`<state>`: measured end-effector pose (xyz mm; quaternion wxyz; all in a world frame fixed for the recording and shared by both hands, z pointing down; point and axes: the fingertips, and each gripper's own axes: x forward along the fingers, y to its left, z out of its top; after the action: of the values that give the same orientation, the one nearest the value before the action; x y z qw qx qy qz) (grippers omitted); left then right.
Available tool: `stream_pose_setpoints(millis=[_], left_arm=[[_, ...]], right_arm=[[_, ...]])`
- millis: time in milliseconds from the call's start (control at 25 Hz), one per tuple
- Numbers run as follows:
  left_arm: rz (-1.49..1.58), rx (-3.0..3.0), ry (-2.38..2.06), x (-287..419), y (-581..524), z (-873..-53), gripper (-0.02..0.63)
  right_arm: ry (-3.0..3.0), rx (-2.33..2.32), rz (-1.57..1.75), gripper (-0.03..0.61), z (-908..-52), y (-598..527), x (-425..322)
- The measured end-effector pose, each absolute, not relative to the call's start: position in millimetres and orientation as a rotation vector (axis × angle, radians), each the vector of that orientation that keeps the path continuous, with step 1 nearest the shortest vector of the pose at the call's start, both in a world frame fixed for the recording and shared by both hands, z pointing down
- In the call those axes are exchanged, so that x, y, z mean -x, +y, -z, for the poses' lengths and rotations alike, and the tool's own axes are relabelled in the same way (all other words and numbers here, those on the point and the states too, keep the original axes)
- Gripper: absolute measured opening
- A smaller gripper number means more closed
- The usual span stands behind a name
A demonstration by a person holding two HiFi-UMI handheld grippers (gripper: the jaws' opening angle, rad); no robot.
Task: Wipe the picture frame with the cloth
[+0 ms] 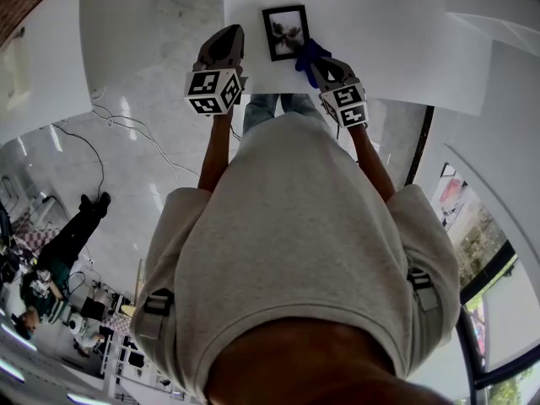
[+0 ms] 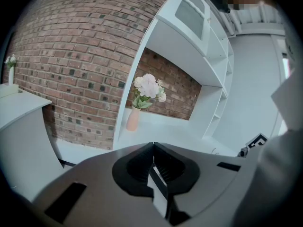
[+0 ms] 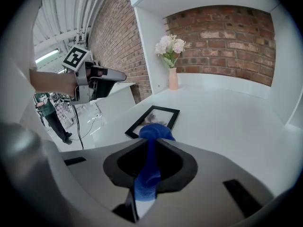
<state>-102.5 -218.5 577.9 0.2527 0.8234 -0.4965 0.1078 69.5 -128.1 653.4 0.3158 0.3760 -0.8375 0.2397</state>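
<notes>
White surface (image 1: 380, 32), one, carrying the task's things, listed left to right; left claw (image 2: 153, 148), one, jaws pressed together with nothing between them, held off to the left of the frame and, as far as the head view shows, not resting on it; picture frame (image 1: 285, 32), one, black border round a pale print, lying flat on the surface near its front edge, between the two claws; blue cloth (image 1: 307, 56), one, gathered into a narrow bunch whose free end overlaps the frame's lower right corner in the head view, though actual contact cannot be confirmed; right claw (image 3: 150, 143), one, clamped on the cloth, which runs down between its jaws and pokes out in front of the tips; vase (image 2: 133, 119), one, pale pink with one bunch of white flowers (image 2: 149, 86), standing well behind in a brick-backed alcove, apart from the work. Hazards, as judged: the frame appears unrestrained, so a wiping stroke could push it along or turn it, and a stroke towards the person could send it over the near edge; cause, no claw steadying it; the cloth shows only a small wad beyond the tips, so pressing low could bring hard jaw material onto the glass and mark it; cause, too little padding; the bunched cloth could also drag free of the grip under friction, or clean only a thin stripe per pass.
</notes>
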Motion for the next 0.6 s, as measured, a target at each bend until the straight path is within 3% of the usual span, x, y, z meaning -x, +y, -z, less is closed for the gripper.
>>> stream_pose_setpoints(millis=[600], left_arm=[[-0.288, -2.228, -1.362, 110, -213, -582, 0.015]], right_arm=[[-2.298, -1.009, -0.463, 0.066, -630, -220, -44]])
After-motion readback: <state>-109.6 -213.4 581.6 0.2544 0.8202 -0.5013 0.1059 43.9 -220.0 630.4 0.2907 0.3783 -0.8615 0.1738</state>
